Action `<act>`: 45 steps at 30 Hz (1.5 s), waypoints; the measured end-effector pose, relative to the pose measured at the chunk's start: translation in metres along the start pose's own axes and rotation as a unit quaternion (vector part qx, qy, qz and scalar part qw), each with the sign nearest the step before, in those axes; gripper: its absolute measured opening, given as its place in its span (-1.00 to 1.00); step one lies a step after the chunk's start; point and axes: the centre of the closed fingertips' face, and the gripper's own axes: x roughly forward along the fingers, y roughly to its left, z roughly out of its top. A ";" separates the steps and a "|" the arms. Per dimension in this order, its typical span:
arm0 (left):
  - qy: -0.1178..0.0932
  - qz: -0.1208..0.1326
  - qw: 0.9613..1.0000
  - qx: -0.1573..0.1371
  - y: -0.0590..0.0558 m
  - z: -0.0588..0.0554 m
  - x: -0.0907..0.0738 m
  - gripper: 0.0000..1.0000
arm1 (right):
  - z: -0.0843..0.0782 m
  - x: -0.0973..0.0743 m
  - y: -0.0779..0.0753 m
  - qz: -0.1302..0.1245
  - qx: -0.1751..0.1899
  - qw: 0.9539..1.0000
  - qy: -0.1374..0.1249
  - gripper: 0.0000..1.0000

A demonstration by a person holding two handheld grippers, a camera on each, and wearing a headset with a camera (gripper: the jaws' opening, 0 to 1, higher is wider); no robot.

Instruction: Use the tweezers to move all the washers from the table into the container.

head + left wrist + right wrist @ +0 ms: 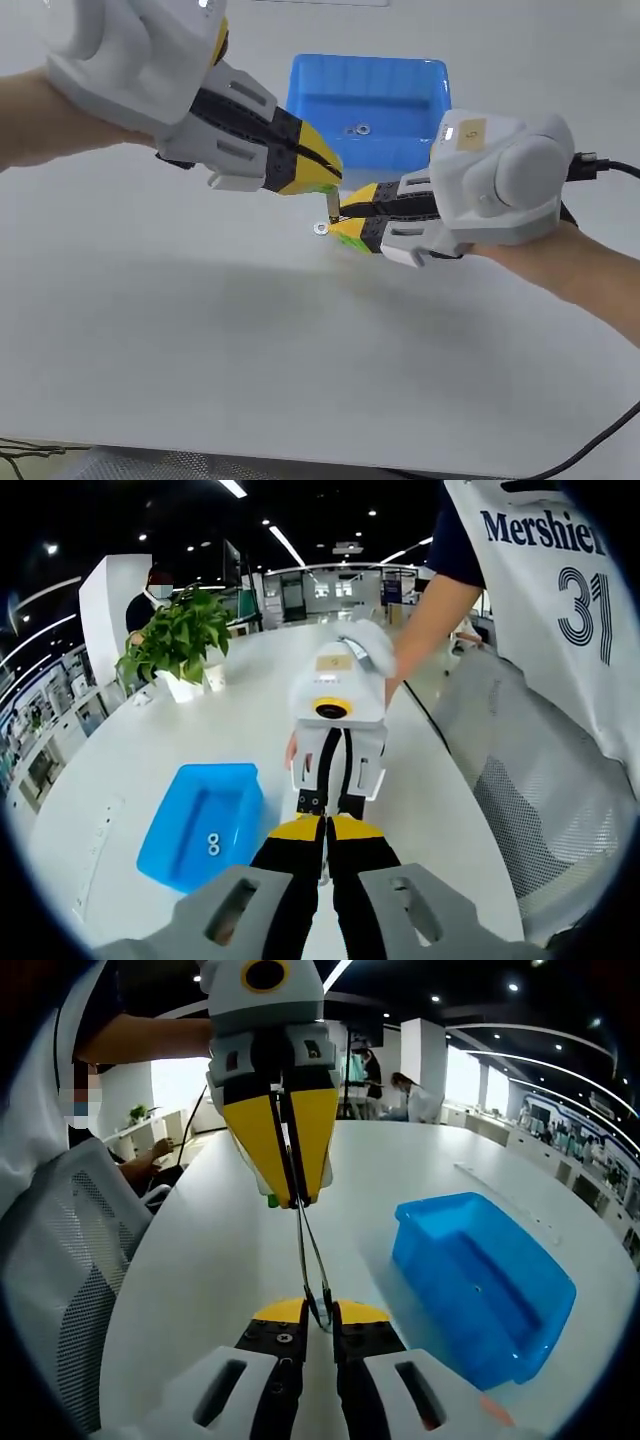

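Left hand-held gripper [328, 182], right hand-held gripper [347, 214]: white housings, black-yellow jaws; black cable [612, 168].

Open-plan office hall, viewed from a long white worktable [240, 720].
Identified by a dark ceiling [120, 520] fitted with strip lights [286, 546] and recessed spots [515, 987]; white pillars [428, 1055]; a bright window row [495, 1090] along one side; a mesh-backed office chair [60, 1250] drawn up beside the worktable; a potted plant [178, 638] in a white pot standing on the worktable; other people [405, 1095] farther back in the hall.
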 end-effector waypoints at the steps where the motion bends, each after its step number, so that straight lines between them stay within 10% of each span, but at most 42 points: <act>1: -0.001 0.000 1.000 -0.001 0.000 0.000 0.000 -0.91 | 0.000 0.000 0.000 0.002 -0.001 1.000 0.002 -0.79; 22: -0.007 0.004 1.000 0.004 0.005 0.014 -0.012 -0.91 | 0.013 -0.010 -0.008 -0.006 -0.005 1.000 -0.007 -0.81; 45: -0.008 0.014 0.995 0.101 0.043 0.077 -0.045 -0.91 | 0.080 -0.049 -0.052 -0.078 -0.052 0.994 -0.063 -0.81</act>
